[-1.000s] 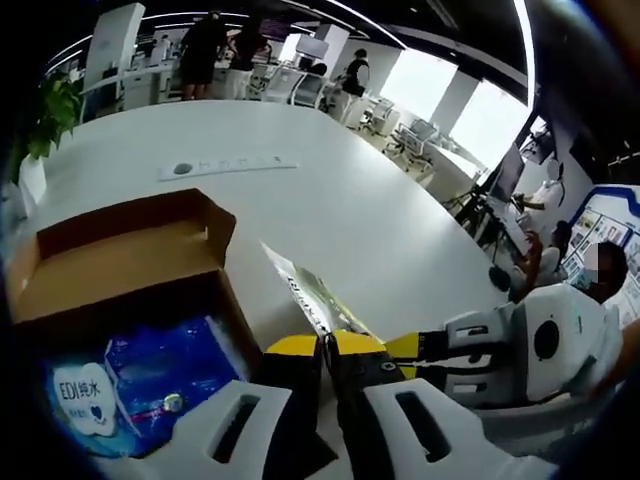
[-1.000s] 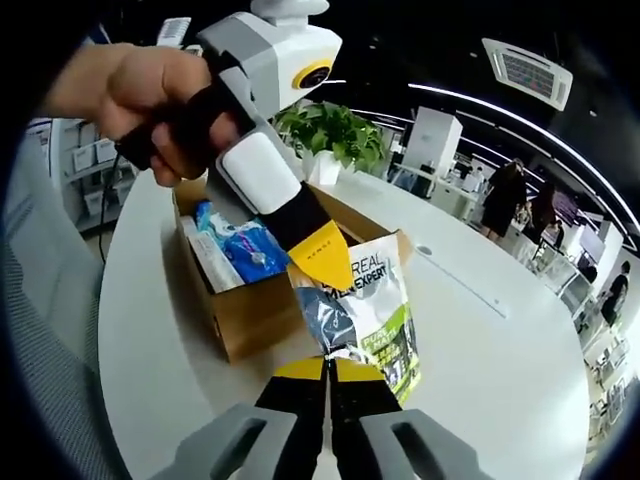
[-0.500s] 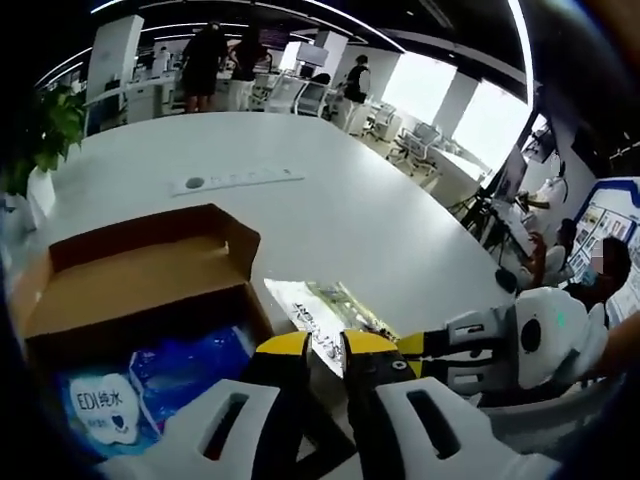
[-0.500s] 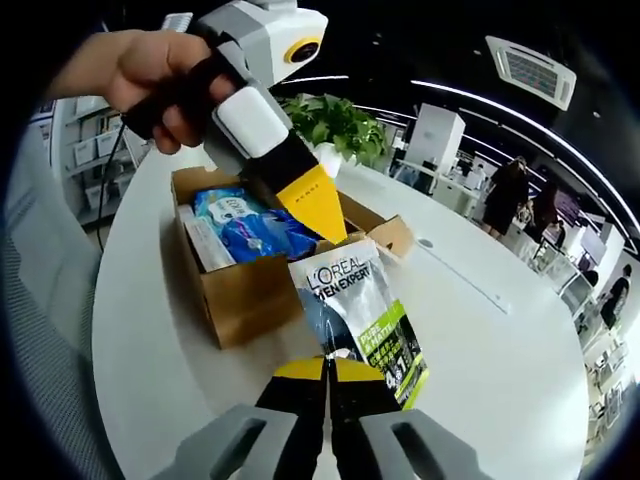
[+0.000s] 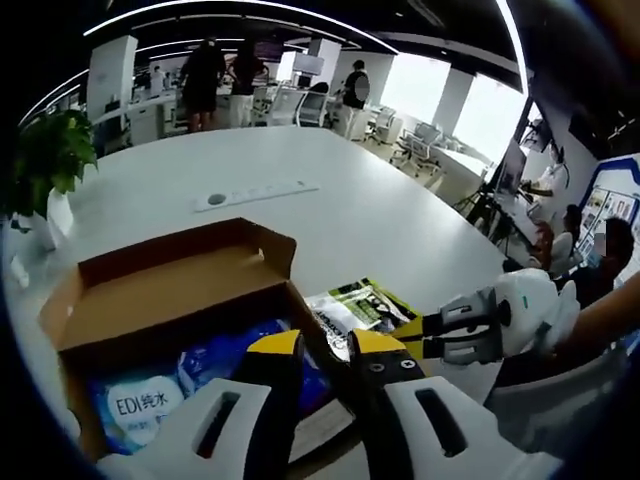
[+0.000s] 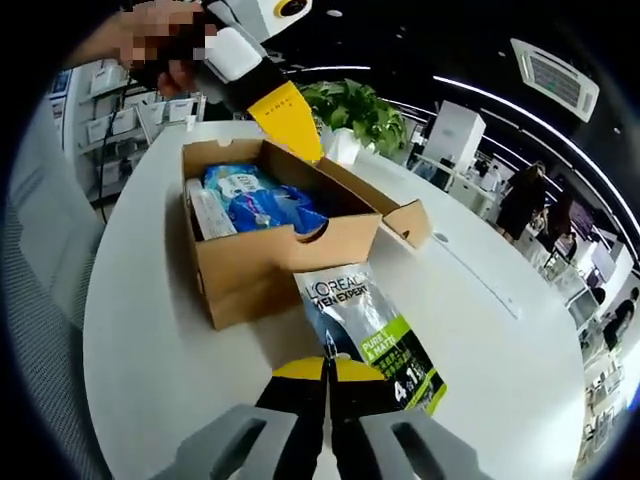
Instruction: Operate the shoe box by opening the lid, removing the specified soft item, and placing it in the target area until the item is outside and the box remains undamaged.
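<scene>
right gripper view: pouch lies on the bench, pinched at its near edge

right gripper view has the right claw (image 6: 327, 368) at 6 o'clock with its yellow-tipped jaws pressed together on the near edge of the soft pouch (image 6: 372, 336), a white, grey and green packet printed "l'oreal men expert". the pouch lies flat on the white bench (image 6: 160, 350), outside the shoe box (image 6: 270, 250) and just beside the box's front wall, running from the centre toward 4 o'clock. the cardboard box sits at about 11 o'clock from the claw, lid open, its flap (image 6: 400, 215) folded out toward 1 o'clock. inside it lies a blue packet (image 6: 262, 205) and a pale flat item along the left wall. the left claw (image 6: 285, 115) hangs above the box at 12 o'clock, held by a hand (image 6: 160, 50).

left gripper view looks over the left claw (image 5: 325, 350) at 6 o'clock; its jaws stand apart with nothing between them. the open box (image 5: 180, 290) is at 9 o'clock with the blue packet (image 5: 190, 380) inside. the pouch (image 5: 362, 308) lies on the bench (image 5: 330, 190) just right of the box. the right claw (image 5: 415, 330) comes in from 3 o'clock, its tip touching the pouch. a potted plant (image 5: 45, 160) stands at 10 o'clock on the bench.
</scene>
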A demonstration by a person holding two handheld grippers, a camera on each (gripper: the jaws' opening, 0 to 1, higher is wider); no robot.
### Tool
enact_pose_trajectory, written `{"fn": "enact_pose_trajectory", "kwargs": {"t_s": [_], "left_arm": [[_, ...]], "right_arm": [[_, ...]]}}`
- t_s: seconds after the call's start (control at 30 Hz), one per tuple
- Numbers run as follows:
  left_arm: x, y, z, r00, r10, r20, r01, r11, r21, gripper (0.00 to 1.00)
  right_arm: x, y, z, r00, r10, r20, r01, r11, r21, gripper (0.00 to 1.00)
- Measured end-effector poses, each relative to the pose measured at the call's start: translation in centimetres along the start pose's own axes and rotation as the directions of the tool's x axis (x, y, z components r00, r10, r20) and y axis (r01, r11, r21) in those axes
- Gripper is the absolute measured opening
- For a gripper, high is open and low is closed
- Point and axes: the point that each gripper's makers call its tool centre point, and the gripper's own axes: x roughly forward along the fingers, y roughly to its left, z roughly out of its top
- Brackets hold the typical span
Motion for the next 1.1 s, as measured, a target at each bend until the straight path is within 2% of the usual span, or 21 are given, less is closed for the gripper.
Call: {"fn": "enact_pose_trajectory", "kwargs": {"t_s": [0.17, 0.5, 0.6, 0.8, 1.0, 1.07, 1.1], "left_arm": [[-1.2, 1.3, -0.1, 1.000, 0.023, 0.017, -0.023, 1.000, -0.016, 0.18], [-3.1, 3.1, -0.7, 0.998, 0.062, 0.033, -0.061, 0.998, -0.031, 0.20], [-3.6, 3.8, -0.8, 0.997, 0.074, 0.039, -0.072, 0.997, -0.035, 0.20], [-4.7, 4.6, -1.1, 0.995, 0.092, 0.049, -0.090, 0.995, -0.045, 0.21], [-5.8, 5.6, -1.5, 0.992, 0.107, 0.060, -0.105, 0.993, -0.045, 0.22], [-6.2, 5.6, -1.5, 0.992, 0.109, 0.066, -0.107, 0.993, -0.044, 0.23], [-6.4, 5.7, -1.6, 0.992, 0.110, 0.069, -0.107, 0.993, -0.045, 0.24]], "right_arm": [[0.5, 0.4, -0.8, 0.999, 0.028, -0.033, -0.030, 0.997, -0.064, 0.00], [1.1, 1.1, -2.4, 0.995, 0.047, -0.086, -0.054, 0.996, -0.075, 0.00], [1.1, 1.0, -2.9, 0.994, 0.043, -0.096, -0.048, 0.997, -0.052, 0.00], [0.7, 0.8, -3.5, 0.995, 0.019, -0.098, -0.019, 1.000, 0.000, 0.08], [0.0, -0.1, -3.9, 0.996, -0.038, -0.075, 0.047, 0.992, 0.115, 0.30], [-0.2, -0.3, -3.8, 0.997, -0.046, -0.057, 0.053, 0.988, 0.142, 0.34], [-0.4, -0.4, -3.7, 0.998, -0.048, -0.031, 0.053, 0.982, 0.182, 0.34]]}}
